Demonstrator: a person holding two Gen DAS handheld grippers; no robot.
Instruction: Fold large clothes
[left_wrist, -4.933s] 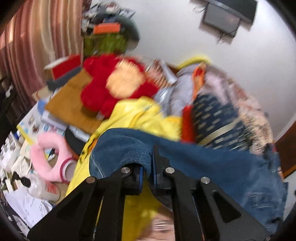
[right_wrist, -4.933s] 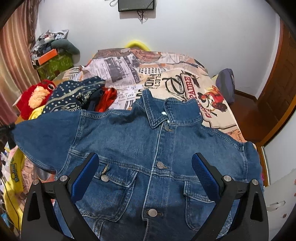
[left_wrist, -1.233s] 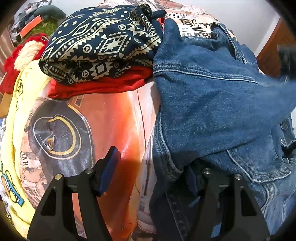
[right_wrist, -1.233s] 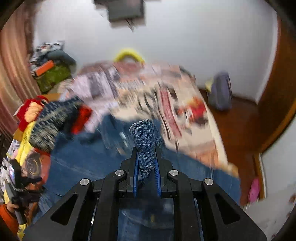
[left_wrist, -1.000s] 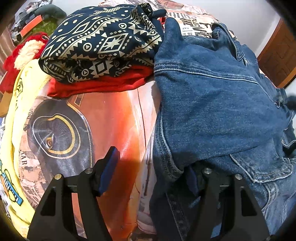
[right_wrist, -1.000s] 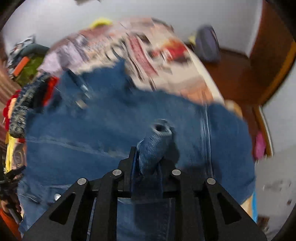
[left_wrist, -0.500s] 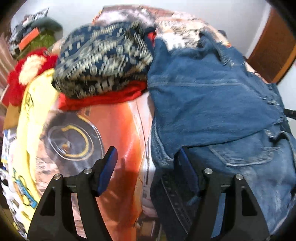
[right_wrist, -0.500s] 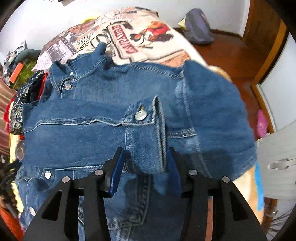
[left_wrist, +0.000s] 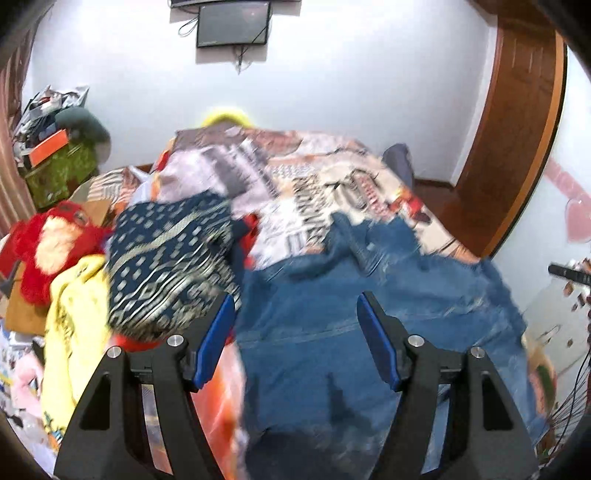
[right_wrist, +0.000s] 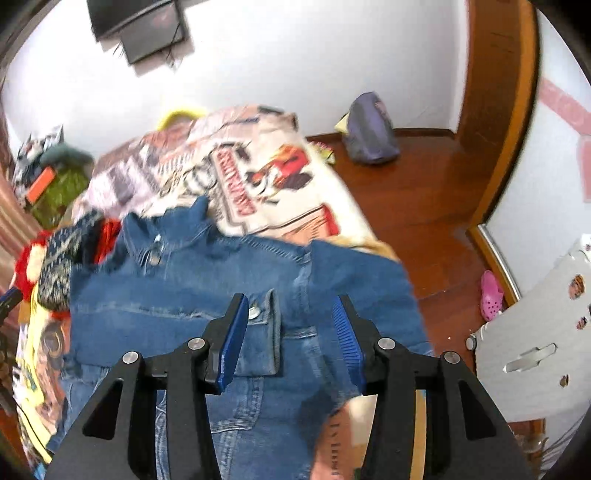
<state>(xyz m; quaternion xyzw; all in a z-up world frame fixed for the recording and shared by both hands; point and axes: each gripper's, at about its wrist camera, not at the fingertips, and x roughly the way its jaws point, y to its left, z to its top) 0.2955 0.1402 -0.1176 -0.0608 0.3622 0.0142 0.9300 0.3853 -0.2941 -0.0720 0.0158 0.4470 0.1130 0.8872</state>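
Observation:
A blue denim jacket (left_wrist: 332, 332) lies front up on the bed, both sleeves folded in across the chest; it also shows in the right wrist view (right_wrist: 177, 295). The right sleeve's buttoned cuff (right_wrist: 264, 332) lies on the chest. My left gripper (left_wrist: 297, 343) is open and empty above the jacket's left part. My right gripper (right_wrist: 288, 339) is open and empty just above the cuff. The left view is blurred.
A stack of folded clothes, navy patterned (left_wrist: 170, 258) over red, sits left of the jacket. A red plush toy (left_wrist: 48, 243) and yellow cloth (left_wrist: 74, 306) lie further left. The printed bedsheet (right_wrist: 258, 173) stretches behind. Wooden floor (right_wrist: 424, 192), a purple bag (right_wrist: 369, 136) and door frame stand right.
The right gripper laid the right sleeve across the chest, let go and opened wider. The left gripper lifted and tilted up off the jacket's edge; both have drawn back.

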